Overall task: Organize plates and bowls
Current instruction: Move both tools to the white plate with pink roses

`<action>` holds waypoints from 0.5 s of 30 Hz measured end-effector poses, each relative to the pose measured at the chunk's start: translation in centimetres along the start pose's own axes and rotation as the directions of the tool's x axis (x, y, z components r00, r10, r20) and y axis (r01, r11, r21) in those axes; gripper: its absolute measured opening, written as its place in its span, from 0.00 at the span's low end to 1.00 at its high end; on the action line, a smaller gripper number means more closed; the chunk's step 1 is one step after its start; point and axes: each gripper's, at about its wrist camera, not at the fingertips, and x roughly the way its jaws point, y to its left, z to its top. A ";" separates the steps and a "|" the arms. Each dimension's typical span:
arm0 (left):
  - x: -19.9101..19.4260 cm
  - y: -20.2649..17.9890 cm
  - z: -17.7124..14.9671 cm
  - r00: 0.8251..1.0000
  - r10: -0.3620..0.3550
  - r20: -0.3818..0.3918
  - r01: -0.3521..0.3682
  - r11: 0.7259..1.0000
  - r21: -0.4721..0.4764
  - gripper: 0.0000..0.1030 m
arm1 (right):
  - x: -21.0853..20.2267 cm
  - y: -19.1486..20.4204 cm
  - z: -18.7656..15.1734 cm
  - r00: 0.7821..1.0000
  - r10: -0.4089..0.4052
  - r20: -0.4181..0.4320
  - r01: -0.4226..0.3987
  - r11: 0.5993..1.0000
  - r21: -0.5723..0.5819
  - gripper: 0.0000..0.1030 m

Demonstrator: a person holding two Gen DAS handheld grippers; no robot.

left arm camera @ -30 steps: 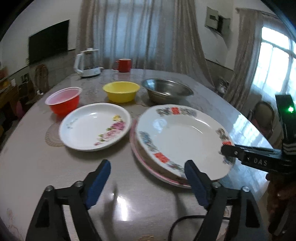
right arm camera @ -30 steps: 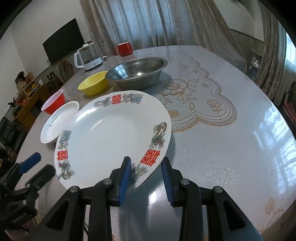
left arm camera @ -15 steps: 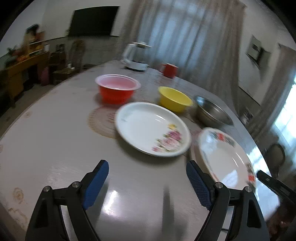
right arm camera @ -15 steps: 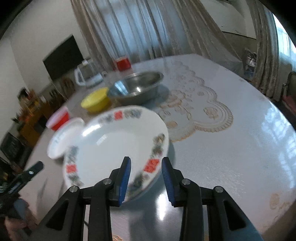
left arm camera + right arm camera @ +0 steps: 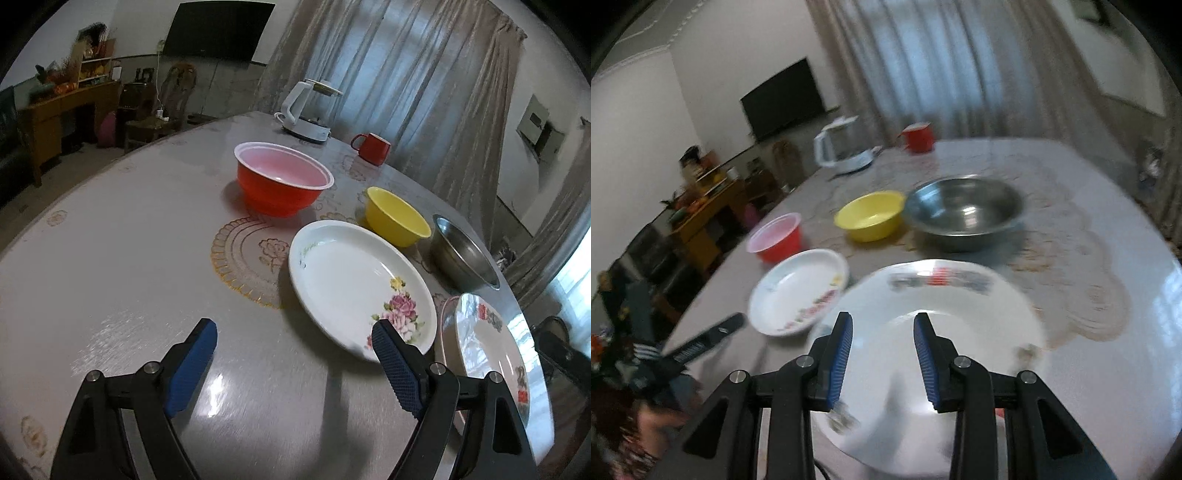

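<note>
Left wrist view only: a pink-rimmed plate (image 5: pixel 443 322) showed under the red-patterned plate (image 5: pixel 487 350), the two stacked just right of the flowered plate (image 5: pixel 351 280). Right wrist view only: the left gripper's black finger, seen from outside, reached in low to the left of the flowered plate. This view was blurred.

Left gripper (image 5: pixel 291 332): jaws spread wide with nothing between them. It was angled down over bare table (image 5: pixel 129 240), its right pad just at the near rim of the flowered plate.

Right gripper (image 5: pixel 882 332): pads stood a narrow gap apart above the red-patterned plate. The plate's white face showed through the gap. No pinch was visible, as far as the blur allowed.

Flowered plate: white and shallow, with a pink and yellow flower spray on its near-right side. It lay flat on the table. Red-patterned plate: larger and white, with red and dark marks around the rim.

Beyond the flowered plate:
- The red bowl (image 5: pixel 280 184), with a pale inside, stood to the far left.
- The yellow bowl (image 5: pixel 397 218) stood directly behind, close to the rim.
- The steel bowl (image 5: pixel 461 254) stood to the far right, beside the yellow bowl.

All three were upright and apart from one another. Farther back stood a white kettle (image 5: pixel 306 110) and a red mug (image 5: pixel 373 147).
</note>
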 end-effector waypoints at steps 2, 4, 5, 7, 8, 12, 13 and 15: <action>0.7 -0.1 0.2 1.000 -0.009 -0.005 0.009 1.000 0.009 0.84 | 1.6 1.2 1.2 0.999 0.042 -0.031 -0.043 0.999 -0.019 0.34; 1.1 -0.2 0.4 1.000 -0.020 -0.011 0.020 1.000 0.009 0.84 | 3.0 2.8 2.2 0.998 0.039 -0.048 -0.043 0.996 -0.074 0.33; 1.3 -0.1 0.5 0.999 -0.035 -0.018 0.035 0.999 0.001 0.84 | 4.0 3.7 2.8 0.997 0.052 -0.061 -0.058 0.992 -0.110 0.31; 1.6 0.1 0.7 0.998 -0.059 -0.021 0.058 0.998 -0.014 0.84 | 5.8 4.6 3.9 0.995 0.055 -0.084 -0.066 0.988 -0.137 0.31; 1.7 0.2 0.7 0.997 -0.070 -0.025 0.069 0.997 -0.021 0.84 | 6.7 4.8 4.4 0.993 0.061 -0.104 -0.075 0.987 -0.140 0.31; 2.3 0.2 0.8 0.995 -0.092 -0.047 0.091 0.996 -0.027 0.87 | 10.6 5.2 6.1 0.983 0.027 -0.179 -0.057 0.985 -0.163 0.31; 2.4 0.1 0.8 0.994 -0.100 -0.051 0.099 0.995 -0.028 0.88 | 11.2 5.2 6.1 0.981 0.020 -0.192 -0.054 0.984 -0.171 0.31; 2.5 0.0 0.9 0.992 -0.111 -0.054 0.109 0.994 -0.027 0.92 | 12.9 5.1 6.5 0.972 0.008 -0.234 -0.051 0.983 -0.178 0.31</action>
